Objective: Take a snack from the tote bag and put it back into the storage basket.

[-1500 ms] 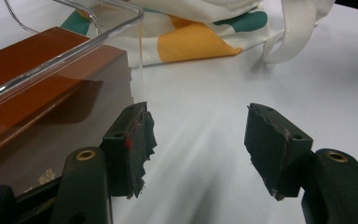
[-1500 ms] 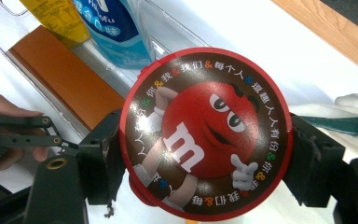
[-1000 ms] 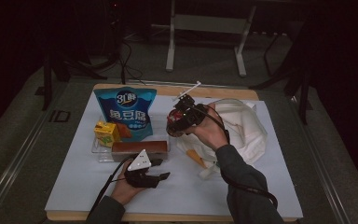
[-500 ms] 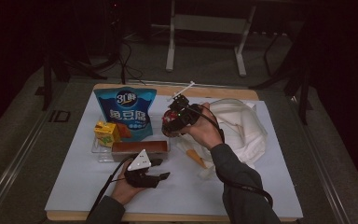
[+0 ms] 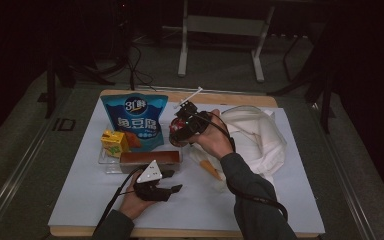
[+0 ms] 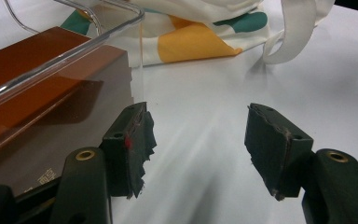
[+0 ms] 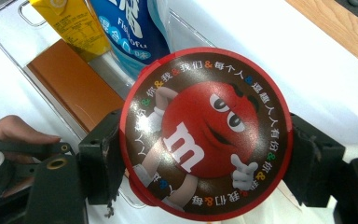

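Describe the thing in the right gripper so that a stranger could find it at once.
Start at the blue snack bag at the back of the white table. Just right of it, the right gripper holds a round tin above the table. Its red rim and red candy character set it apart.

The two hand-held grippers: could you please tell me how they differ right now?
The left hand-held gripper has open jaws with nothing between them, low over the white sheet; the right hand-held gripper is shut on a round M&M's container, raised above the clear tray. Both have black jaws.
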{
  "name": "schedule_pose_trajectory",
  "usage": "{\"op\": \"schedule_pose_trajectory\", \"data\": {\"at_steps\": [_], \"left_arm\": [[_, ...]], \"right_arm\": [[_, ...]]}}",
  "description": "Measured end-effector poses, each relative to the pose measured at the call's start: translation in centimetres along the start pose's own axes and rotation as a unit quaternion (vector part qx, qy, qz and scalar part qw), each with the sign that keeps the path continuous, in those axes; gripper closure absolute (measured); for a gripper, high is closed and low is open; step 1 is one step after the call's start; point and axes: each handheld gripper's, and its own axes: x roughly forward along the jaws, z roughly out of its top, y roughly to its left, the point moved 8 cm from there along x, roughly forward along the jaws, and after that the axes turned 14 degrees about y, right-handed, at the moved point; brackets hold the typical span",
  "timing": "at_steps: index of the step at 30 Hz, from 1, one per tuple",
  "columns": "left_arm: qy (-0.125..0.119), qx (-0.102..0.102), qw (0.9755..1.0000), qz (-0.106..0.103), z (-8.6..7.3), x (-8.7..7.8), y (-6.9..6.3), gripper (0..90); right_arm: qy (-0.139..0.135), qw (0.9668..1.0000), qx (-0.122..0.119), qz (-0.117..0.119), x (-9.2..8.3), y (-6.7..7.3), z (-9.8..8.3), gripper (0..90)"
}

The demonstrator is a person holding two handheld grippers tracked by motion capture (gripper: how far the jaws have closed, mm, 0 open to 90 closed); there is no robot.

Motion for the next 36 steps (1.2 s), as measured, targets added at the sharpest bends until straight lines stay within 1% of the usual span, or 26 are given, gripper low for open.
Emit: {"op": "schedule_pose_trajectory", "data": {"at_steps": [4, 12, 27, 36], "left_arm": [[-0.001, -0.001, 1.0000, -0.001, 0.0, 0.0, 0.0, 40.1], [-0.001, -0.001, 1.0000, -0.001, 0.0, 0.0, 0.0, 40.1], [-0.001, -0.002, 1.0000, -0.002, 0.0, 0.0, -0.1, 40.1], [-0.001, -0.001, 1.0000, -0.001, 0.0, 0.0, 0.0, 40.0]], "right_arm": [[-0.002, 1.0000, 0.002, 0.002, 0.2, 0.2, 0.3, 25.9], [0.004, 1.0000, -0.008, 0.002, 0.8, 0.8, 0.7, 25.9], [0.006, 0.9998, -0.018, -0.002, 1.2, 1.3, 1.3, 25.8], [0.011, 0.9997, -0.022, -0.002, 2.0, 1.7, 1.6, 25.8]]}}
